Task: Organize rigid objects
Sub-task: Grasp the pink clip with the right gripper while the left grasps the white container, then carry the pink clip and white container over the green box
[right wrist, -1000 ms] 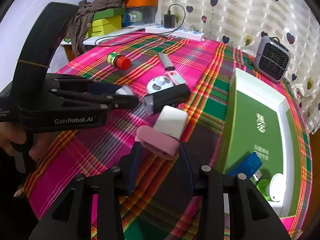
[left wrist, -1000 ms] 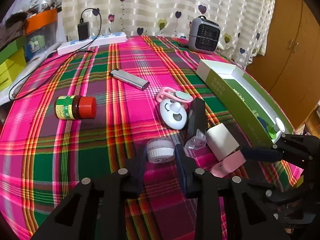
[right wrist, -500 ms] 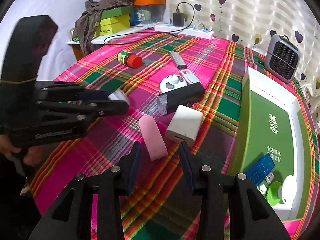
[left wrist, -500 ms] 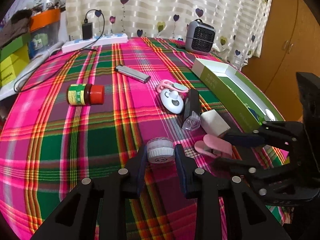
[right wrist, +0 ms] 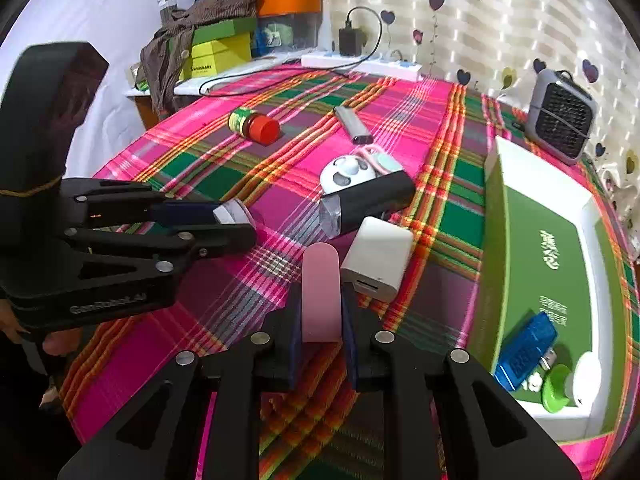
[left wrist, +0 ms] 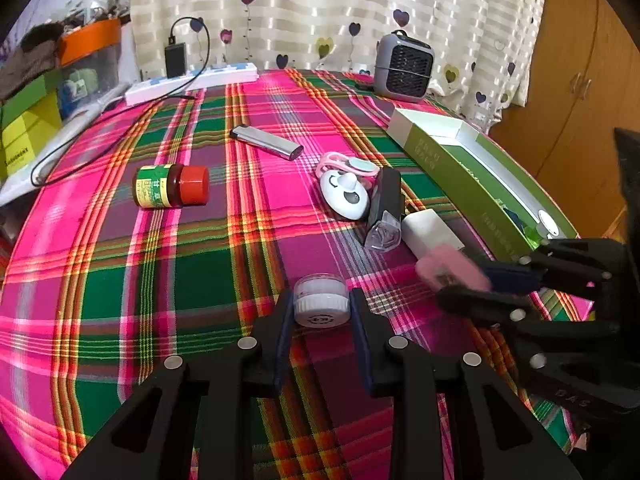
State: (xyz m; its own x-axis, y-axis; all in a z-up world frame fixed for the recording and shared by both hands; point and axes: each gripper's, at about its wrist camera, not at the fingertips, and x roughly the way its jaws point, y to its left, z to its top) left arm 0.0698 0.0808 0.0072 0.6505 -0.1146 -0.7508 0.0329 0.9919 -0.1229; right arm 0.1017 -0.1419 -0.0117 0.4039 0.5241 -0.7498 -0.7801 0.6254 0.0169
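Observation:
A small white jar (left wrist: 320,308) sits between the fingers of my left gripper (left wrist: 320,294), whose jaws are closing, with the pads touching both its sides just above the plaid cloth. My right gripper (right wrist: 321,300) is shut on a pink oblong case (right wrist: 320,280) that points forward out of the jaws. From the left wrist view this case (left wrist: 452,268) is blurred, next to the white charger block (left wrist: 428,232). The open green box (right wrist: 540,240) lies to the right, holding a blue USB device (right wrist: 524,356) and a green-and-white piece (right wrist: 560,388).
On the cloth lie a black torch (right wrist: 368,200), a white round gadget (right wrist: 346,172), a silver stick (right wrist: 354,124) and a red-capped bottle (right wrist: 256,126). A grey heater (right wrist: 560,120) stands at the back right. A power strip (left wrist: 192,80) and stacked boxes (right wrist: 216,52) line the far edge.
My right gripper went from open around the pink case to shut on it, and the case now points straight ahead. The left gripper kept the jar and hardly moved.

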